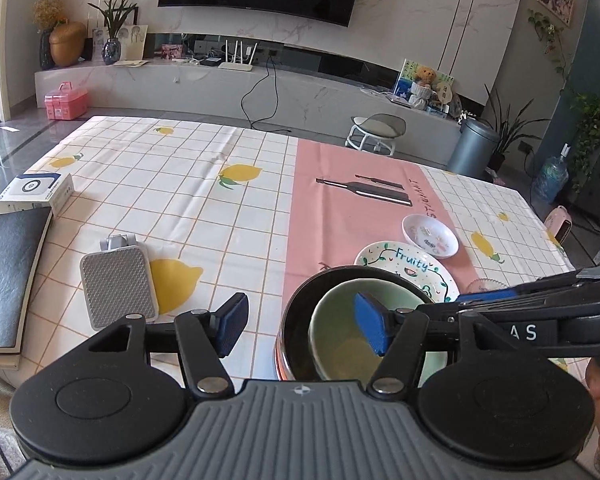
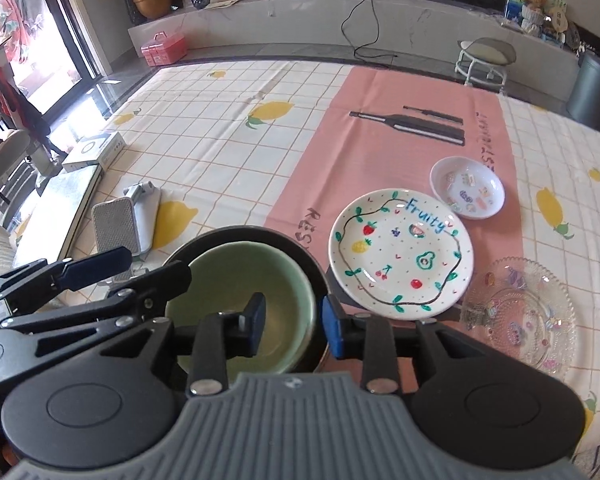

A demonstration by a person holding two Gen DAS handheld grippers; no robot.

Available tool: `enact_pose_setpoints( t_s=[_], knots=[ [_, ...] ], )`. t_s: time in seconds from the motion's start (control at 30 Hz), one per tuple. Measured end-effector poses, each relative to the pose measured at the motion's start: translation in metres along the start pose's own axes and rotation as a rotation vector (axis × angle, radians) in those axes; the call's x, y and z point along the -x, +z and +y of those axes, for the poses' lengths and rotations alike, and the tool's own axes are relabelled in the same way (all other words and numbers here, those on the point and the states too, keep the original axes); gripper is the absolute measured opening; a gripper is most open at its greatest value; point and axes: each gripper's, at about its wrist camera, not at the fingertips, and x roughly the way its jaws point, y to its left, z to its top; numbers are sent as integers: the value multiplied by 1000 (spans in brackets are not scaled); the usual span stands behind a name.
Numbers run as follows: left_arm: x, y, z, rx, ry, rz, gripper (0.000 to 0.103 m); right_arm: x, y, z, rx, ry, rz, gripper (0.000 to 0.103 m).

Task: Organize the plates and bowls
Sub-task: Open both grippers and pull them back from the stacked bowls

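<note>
A: Left wrist view — left gripper spread wide, nothing between the pads. One pad hangs over the green bowl, the other out over bare tablecloth. Released, I'd say.

B: Right wrist view agrees. Right gripper straddles the near rim where green bowl sits inside the black bowl; one pad inside, one outside, gaps on both sides. Parted, not gripping.

A: Reason for the nesting?

B: Likely stacking bowls by size, smaller in larger. Both tools loose suggests the green one is set down and resting on its own.

A: Count?

B: Two bowls, nested, right under both grippers. Three flat pieces beyond and right of the right gripper: the Fruity plate just past the black bowl, a small white dish farther out, a clear glass plate to the right. Plates lie singly, not yet stacked.
</note>
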Motion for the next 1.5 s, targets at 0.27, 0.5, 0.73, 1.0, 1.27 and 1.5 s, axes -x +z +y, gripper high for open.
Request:
enact_pose_setpoints(
  t_s=[0.27, 0.5, 0.73, 1.0, 1.27, 1.5],
  knots=[
    [-13, -3, -1, -6, 45, 71, 78, -12, -2, -4, 66, -146, -9, 55],
    [-21, -6, 5, 20, 96, 121, 78, -30, -7, -9, 43, -111, 53, 57],
    [-18, -7, 6, 14, 117, 104, 79, -39, -11, -5, 73, -130, 63, 64],
    [-17, -6, 4, -4, 129, 95, 79, -42, -11, -4, 84, -133, 62, 66],
    [-8, -1, 7, 23, 95, 33, 78, -39, -11, -7, 83, -92, 63, 72],
    [-5, -1, 4, 18, 94, 0, 79, -28, -7, -13, 50, -57, 29, 81]
  ],
)
